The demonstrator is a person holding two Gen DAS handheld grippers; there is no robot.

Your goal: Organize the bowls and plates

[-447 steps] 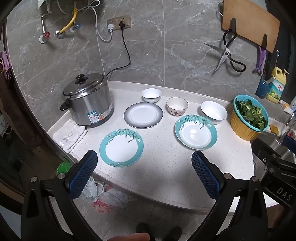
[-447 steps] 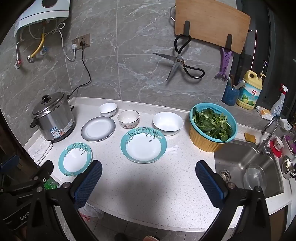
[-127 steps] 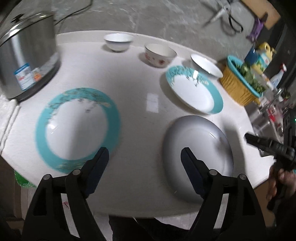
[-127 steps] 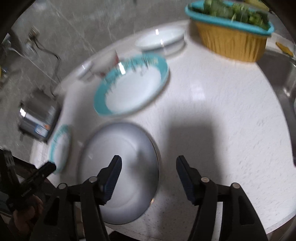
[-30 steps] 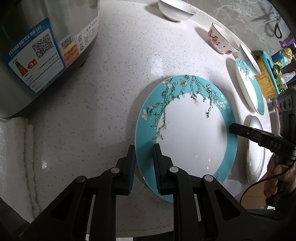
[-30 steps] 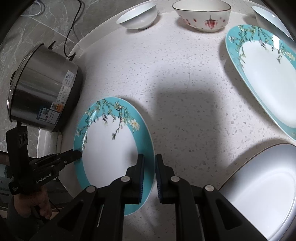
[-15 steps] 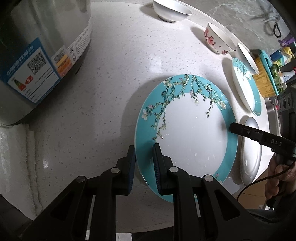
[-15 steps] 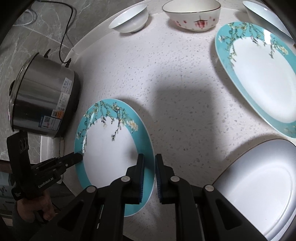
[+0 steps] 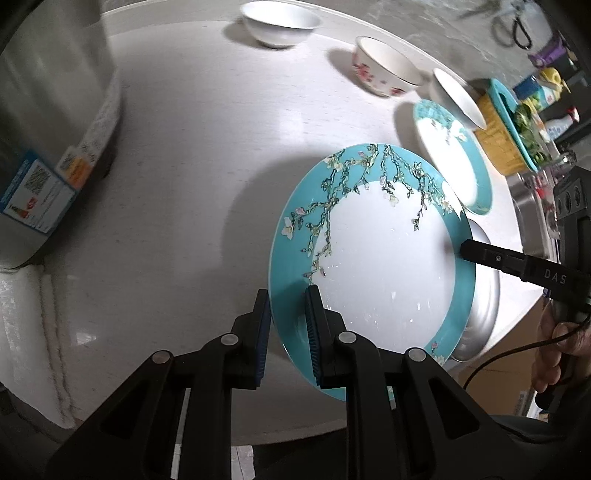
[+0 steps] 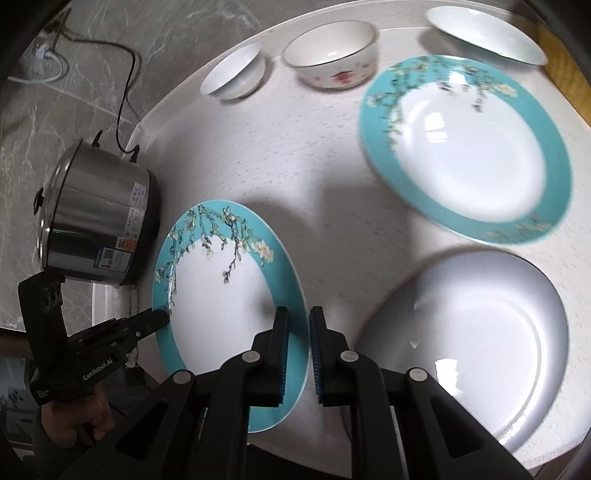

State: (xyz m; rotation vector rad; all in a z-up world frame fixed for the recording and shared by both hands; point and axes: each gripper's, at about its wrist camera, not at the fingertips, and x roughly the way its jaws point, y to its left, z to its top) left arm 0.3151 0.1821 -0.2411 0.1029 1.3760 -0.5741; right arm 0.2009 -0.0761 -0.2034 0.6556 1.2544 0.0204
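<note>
- While we hold the small teal plate (image 9: 380, 266) by opposite rim edges, both grips are thin: left gripper (image 9: 286, 328) clenched on near rim, right gripper (image 10: 295, 341) clenched on far rim. Plate appears lifted off the tabletop (image 9: 192, 147), tilted, between rice cooker (image 10: 96, 218) and grey plate (image 10: 469, 343).
- Risk 1: rim slips from pads. Cause: glazed surface, narrow bite, any uneven pull btwn our two hands.
- Risk 2: plate twists or cracks. Cause: hands drifting apart or rolling at diff. rates; rigid ceramic won't give.
- Risk 3: clipping grey plate on approach. Cause: teal plate's low edge overlaps it in the left wrist view; gap cannot be judged.
- Risk 4: hard landing if stacked on grey plate. Cause: tilt not levelled before release; chip likely.
- Risk 5: one-sided release. Cause: one gripper opening first, so plate swings on the other.
- Other stock, untouched: large teal plate (image 10: 469, 147), white bowl (image 10: 236, 72), floral bowl (image 10: 332, 55), wide white bowl (image 10: 484, 31) at back of the tabletop, well apart.
</note>
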